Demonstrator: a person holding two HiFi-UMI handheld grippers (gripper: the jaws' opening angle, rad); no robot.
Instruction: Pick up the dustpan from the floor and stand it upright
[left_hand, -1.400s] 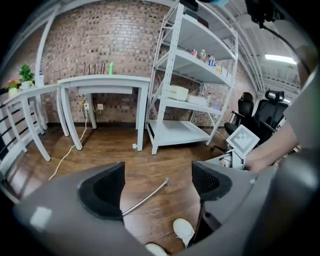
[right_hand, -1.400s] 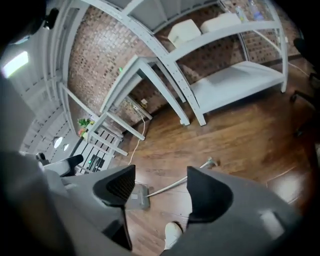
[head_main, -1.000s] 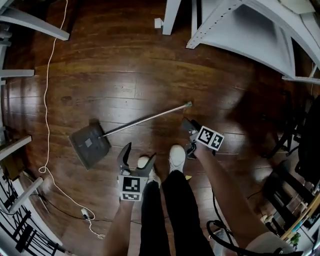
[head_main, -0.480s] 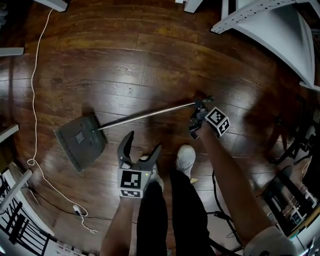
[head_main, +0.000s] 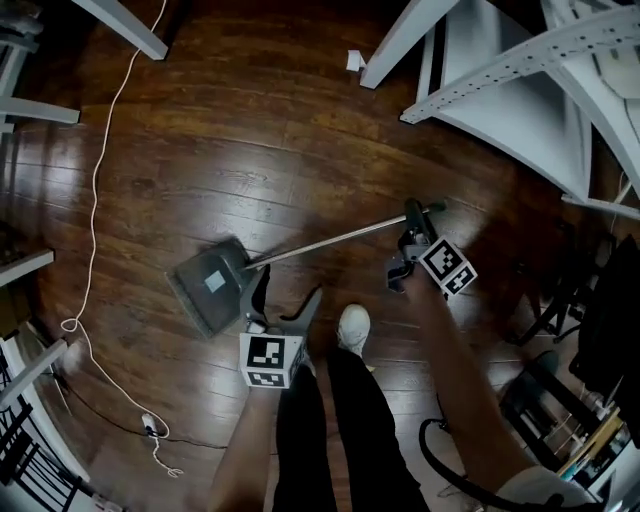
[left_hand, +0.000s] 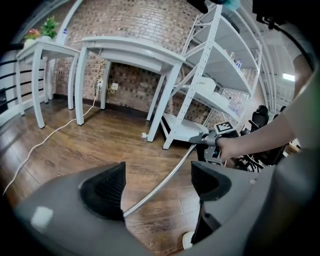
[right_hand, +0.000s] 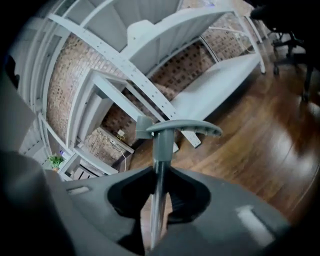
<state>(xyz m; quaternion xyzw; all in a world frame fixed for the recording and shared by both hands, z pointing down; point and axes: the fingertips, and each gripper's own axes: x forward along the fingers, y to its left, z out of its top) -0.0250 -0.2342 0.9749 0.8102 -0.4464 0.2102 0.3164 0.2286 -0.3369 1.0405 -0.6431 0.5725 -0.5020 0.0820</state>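
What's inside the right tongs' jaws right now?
The dustpan's metal pole, just below its grey handle. The right tongs have just closed on it, pads pressing both sides. Further down, the tongs' own body covers the rest of the pole.

Left gripper (head_main: 285, 287) agape, right (head_main: 413, 222) just clamped

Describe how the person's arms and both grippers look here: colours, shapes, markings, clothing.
The left gripper and the right gripper are dark grey with two tapering jaws; the left one's pads are black and ribbed. Each carries a white cube with black square markers. The right jaws have just been closing, on the dustpan handle. No sleeves cover the forearms; dark trousers, a white shoe.
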